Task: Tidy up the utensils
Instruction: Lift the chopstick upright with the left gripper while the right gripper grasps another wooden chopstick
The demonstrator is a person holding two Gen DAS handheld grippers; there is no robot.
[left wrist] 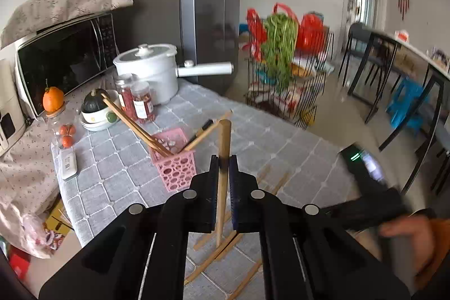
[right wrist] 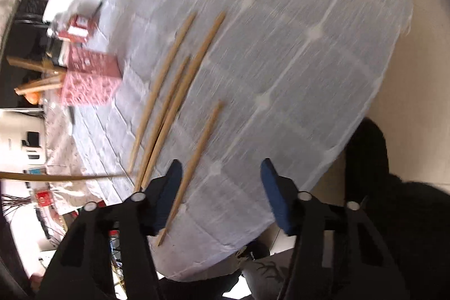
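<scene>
Chopsticks lie scattered on a tabletop covered with a grey checked cloth. In the left wrist view, the left gripper is clamped on a single wooden chopstick, held nearly upright above the tabletop, its top end poking up past the jaws and its lower end hanging down between the gripper's arms. Just beyond it stands a pink perforated basket, already holding several chopsticks that lean out to the left and right. Behind the basket are two jars of red contents, a white pot with a long handle, a bowl, an orange and a microwave. At the right edge, blurred, a hand grips the other tool.

In the right wrist view, the right gripper points down at the tabletop with its jaws partly apart and pressing on nothing. One loose chopstick lies on the cloth beside the left blue pad, between the jaws. Three more loose chopsticks lie in a rough bundle further up and left, near the basket. This view is motion-blurred.
</scene>
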